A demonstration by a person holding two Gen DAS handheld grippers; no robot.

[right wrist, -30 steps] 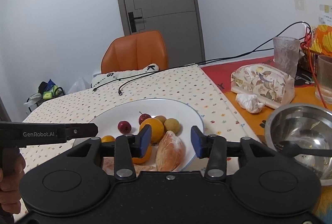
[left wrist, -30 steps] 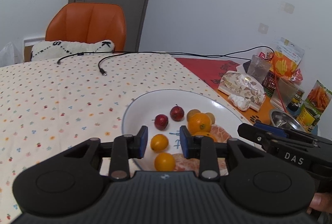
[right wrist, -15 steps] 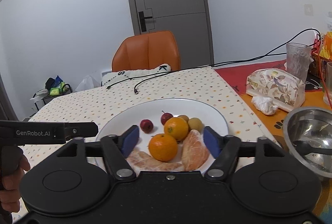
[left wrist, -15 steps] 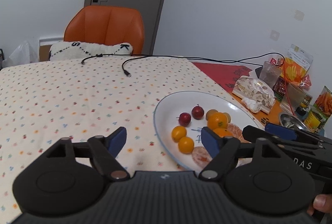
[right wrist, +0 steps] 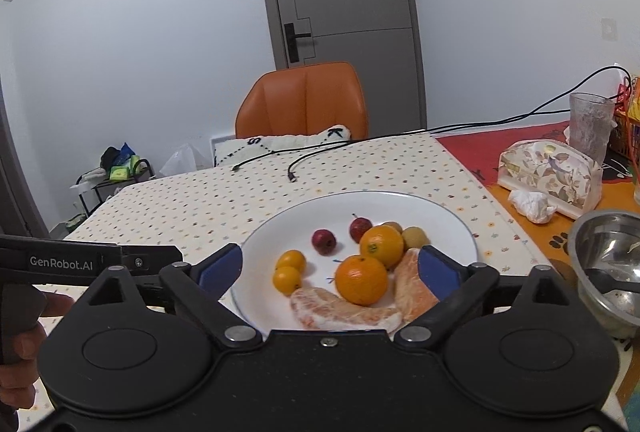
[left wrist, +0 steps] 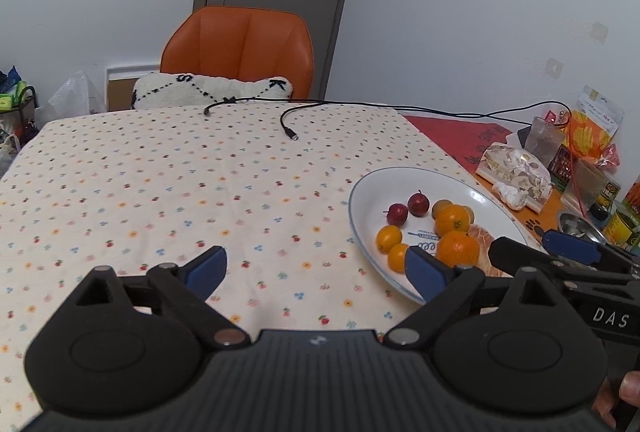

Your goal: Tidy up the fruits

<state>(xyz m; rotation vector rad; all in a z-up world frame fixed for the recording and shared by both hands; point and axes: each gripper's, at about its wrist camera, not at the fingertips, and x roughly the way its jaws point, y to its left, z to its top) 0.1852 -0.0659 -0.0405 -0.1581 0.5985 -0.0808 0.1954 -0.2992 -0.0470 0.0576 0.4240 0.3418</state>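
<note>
chunky black plastic left gripper (left wrist: 316,270), blue pads (left wrist: 208,268), silver screws at the pivots, ribbed top, right gripper (right wrist: 330,268) same build, white GenRobot.AI and DAS lettering

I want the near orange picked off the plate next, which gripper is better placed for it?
Right. The right gripper is open with the near orange between its fingers; the left gripper is open over tablecloth beside the plate.

Two oranges (right wrist: 361,280); two red fruits (right wrist: 324,242); one plate (right wrist: 452,220)

An orange chair (left wrist: 240,47) stands behind the dotted tablecloth (left wrist: 160,183); cables (left wrist: 288,119) lie across it.
</note>
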